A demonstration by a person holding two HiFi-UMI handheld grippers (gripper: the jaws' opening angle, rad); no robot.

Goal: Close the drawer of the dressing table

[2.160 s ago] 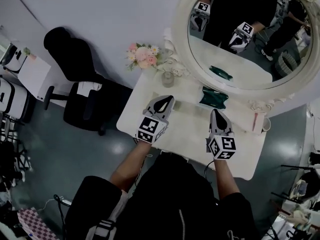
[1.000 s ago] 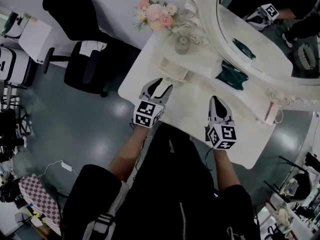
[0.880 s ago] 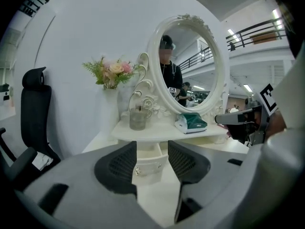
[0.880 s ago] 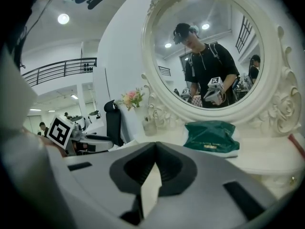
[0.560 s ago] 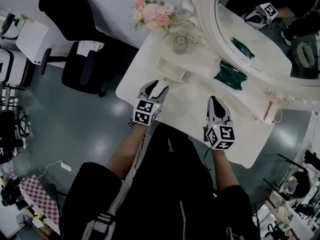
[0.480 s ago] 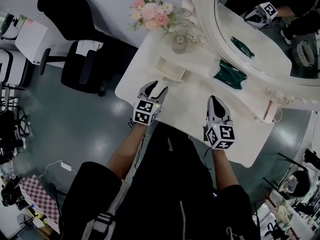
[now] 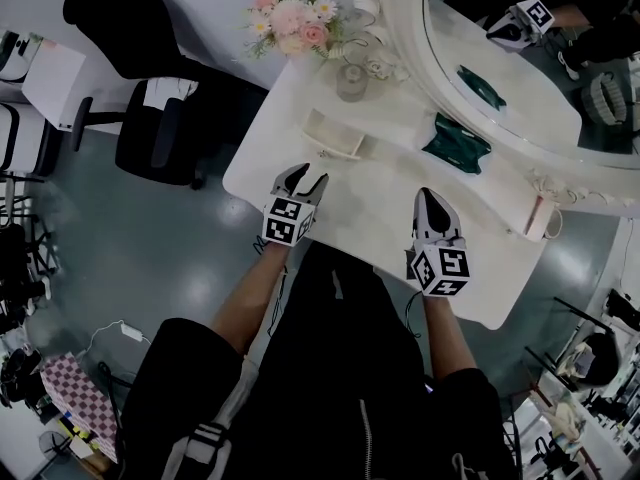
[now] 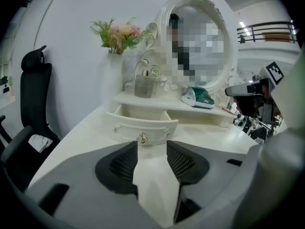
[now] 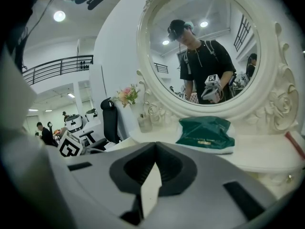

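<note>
Over the last couple of seconds my left gripper (image 7: 300, 180) has backed away from the drawer (image 7: 333, 135). The drawer sits on the table (image 7: 370, 206), still slid out of its low shelf, so I judge closing hasn't started. The left jaws are moderately apart and empty, lined up on the drawer's knob (image 8: 141, 138) but short of it. My right gripper (image 7: 430, 200), off to the drawer's right, has its jaws pressed together on nothing.

The left gripper (image 7: 304, 178) has drawn back from the drawer (image 7: 333, 135), its jaws now apart.
</note>
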